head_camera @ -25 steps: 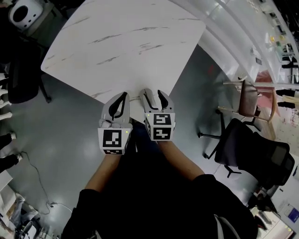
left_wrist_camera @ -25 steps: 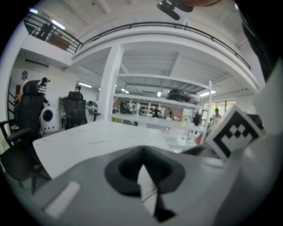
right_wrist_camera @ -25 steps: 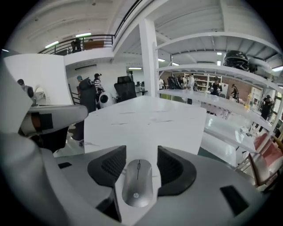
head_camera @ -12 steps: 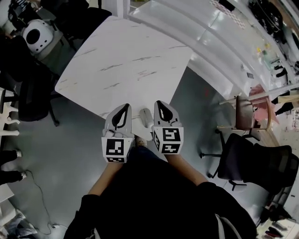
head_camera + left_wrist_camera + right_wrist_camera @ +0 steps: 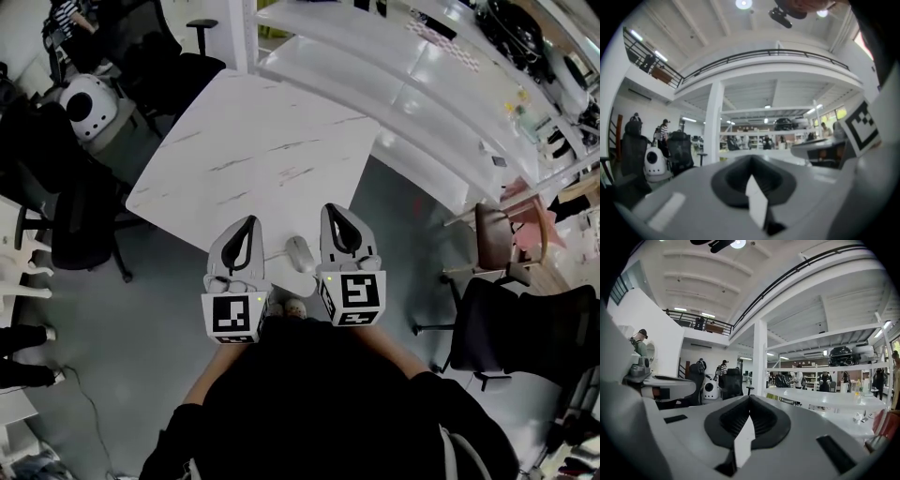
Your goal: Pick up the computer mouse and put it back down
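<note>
Left tool [image 5: 246, 225] and right tool [image 5: 333, 214]: matt grey plastic shells, black ribbed pads [image 5: 766, 423] (rubbery by the look). Between them the computer mouse [image 5: 300, 254], pale smooth plastic. Ahead of both, the desk [image 5: 262, 131]: smooth white marble-look top, grey veins, soft sheen.

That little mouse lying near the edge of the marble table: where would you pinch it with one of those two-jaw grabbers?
Probably across its two long sides, about mid-body, coming straight down from above. The mouse lies flat on the table, its length pointing roughly away from the person. The body looks narrow enough to span, while the rounded top would likely let the jaws slip.
</note>
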Demonstrator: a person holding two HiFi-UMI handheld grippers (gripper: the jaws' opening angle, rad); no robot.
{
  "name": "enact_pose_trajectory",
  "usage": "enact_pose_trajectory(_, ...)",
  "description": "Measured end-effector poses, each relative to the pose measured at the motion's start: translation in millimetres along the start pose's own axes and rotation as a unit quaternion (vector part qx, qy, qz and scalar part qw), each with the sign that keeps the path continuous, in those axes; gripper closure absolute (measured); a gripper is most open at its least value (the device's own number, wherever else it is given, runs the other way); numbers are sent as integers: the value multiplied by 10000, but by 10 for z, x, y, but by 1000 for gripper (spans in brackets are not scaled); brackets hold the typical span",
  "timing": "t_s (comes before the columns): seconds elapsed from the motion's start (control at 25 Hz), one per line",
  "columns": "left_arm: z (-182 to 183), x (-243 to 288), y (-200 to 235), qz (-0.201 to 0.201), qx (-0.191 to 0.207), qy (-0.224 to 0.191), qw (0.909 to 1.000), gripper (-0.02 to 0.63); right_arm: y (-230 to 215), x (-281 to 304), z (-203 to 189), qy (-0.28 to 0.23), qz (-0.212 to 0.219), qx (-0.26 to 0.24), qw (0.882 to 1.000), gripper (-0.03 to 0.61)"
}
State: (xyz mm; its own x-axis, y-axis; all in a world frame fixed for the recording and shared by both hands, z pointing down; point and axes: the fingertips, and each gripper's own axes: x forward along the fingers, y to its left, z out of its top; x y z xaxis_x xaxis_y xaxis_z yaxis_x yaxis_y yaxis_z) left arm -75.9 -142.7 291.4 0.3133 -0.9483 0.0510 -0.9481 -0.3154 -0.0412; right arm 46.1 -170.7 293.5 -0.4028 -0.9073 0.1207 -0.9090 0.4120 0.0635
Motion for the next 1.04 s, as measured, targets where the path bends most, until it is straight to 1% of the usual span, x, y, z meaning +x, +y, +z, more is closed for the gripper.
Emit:
enact_pose_trajectory(0.2,50,13,-16,-21,41,-75,10000,606,56,-10,-14,-57,158,83,9998,558)
enact_pose_trajectory(1.04,-52,70,-77,1,-101,-60,9999,606,19,23,-150,88,302,131,9994,558)
